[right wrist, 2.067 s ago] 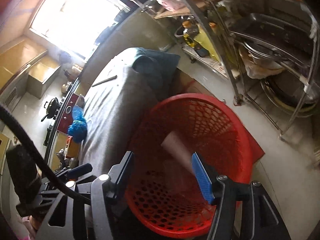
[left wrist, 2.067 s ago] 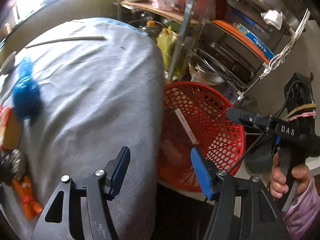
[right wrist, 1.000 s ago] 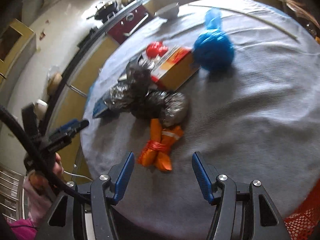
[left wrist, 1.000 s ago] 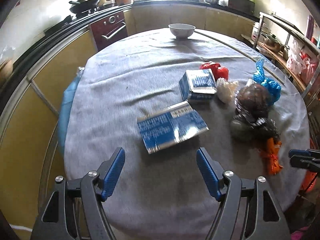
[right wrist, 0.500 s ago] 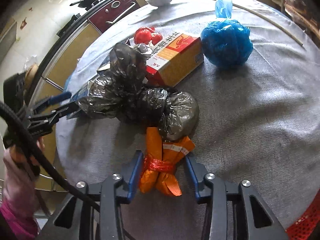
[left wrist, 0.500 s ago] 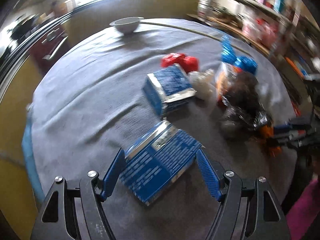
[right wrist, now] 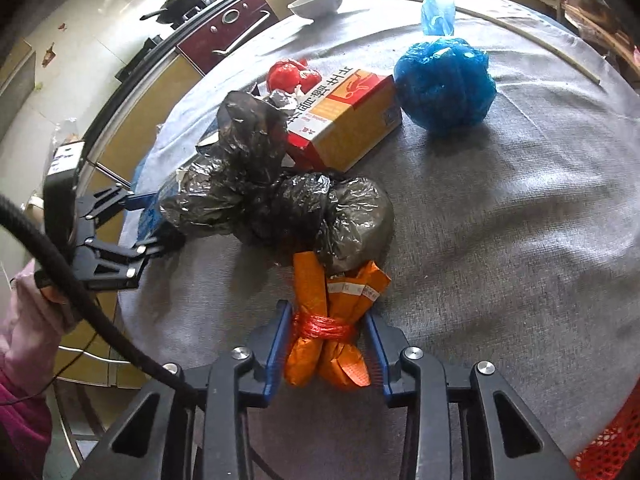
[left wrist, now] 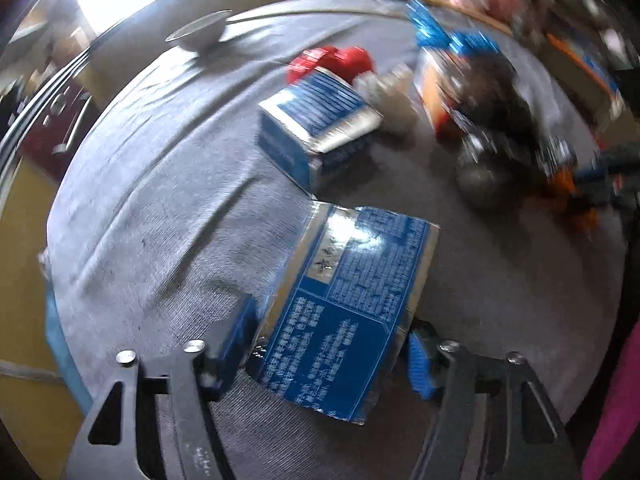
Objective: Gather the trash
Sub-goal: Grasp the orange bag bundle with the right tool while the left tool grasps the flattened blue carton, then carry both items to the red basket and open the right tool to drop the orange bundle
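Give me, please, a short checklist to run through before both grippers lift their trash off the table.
1. Right gripper shut on the orange bundle: ok.
2. Left gripper straddles the flattened blue carton, its jaws having just been closing: ok.
3. Left pads pressing firmly on the carton: cannot tell, picture blurred.
4. Orange bundle free of the black bags: not ok, they touch.
5. Red basket within view for dropping: ok.

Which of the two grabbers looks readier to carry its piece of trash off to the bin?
The right gripper, probably: its jaws are shut on the orange bundle. The left gripper has been closing around the flattened blue carton but seems not yet tight.
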Demonstrator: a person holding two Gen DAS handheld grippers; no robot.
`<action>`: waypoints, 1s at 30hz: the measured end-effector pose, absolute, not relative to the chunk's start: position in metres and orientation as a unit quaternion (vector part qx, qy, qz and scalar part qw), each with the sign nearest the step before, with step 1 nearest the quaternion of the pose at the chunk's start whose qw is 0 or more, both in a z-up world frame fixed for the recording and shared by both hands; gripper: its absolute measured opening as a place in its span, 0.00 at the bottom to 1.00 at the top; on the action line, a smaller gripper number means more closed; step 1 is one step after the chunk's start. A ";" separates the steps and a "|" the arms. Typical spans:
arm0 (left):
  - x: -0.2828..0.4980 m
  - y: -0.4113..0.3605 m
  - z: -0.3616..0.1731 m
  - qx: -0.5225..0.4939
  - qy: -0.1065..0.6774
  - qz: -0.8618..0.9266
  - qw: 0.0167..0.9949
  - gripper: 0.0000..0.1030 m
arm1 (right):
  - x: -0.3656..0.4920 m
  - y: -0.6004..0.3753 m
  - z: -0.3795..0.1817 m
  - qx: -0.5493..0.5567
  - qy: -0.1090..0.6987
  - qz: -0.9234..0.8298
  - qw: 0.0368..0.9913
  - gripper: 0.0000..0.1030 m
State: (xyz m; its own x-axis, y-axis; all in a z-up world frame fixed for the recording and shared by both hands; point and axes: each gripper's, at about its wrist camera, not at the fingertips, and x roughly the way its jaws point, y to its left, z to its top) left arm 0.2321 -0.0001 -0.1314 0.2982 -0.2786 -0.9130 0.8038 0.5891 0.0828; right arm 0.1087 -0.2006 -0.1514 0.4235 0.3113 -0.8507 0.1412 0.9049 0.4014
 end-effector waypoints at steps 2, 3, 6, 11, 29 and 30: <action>0.235 0.005 -0.128 0.243 0.472 -0.342 0.775 0.62 | 0.103 -0.202 -0.147 0.210 0.526 0.057 0.822 0.37; 0.233 0.006 -0.126 0.232 0.471 -0.336 0.782 0.62 | 0.101 -0.203 -0.145 0.206 0.522 0.059 0.826 0.37; 0.218 0.007 -0.120 0.213 0.466 -0.315 0.799 0.62 | 0.090 -0.206 -0.134 0.204 0.506 0.066 0.836 0.37; 0.170 0.007 -0.098 0.175 0.456 -0.265 0.831 0.62 | 0.066 -0.220 -0.120 0.213 0.475 0.068 0.851 0.37; 0.060 -0.082 -0.053 0.173 0.413 -0.208 0.870 0.62 | 0.004 -0.267 -0.089 0.220 0.410 0.024 0.885 0.37; 0.057 -0.086 -0.051 0.177 0.409 -0.206 0.871 0.62 | 0.001 -0.271 -0.089 0.222 0.407 0.021 0.886 0.37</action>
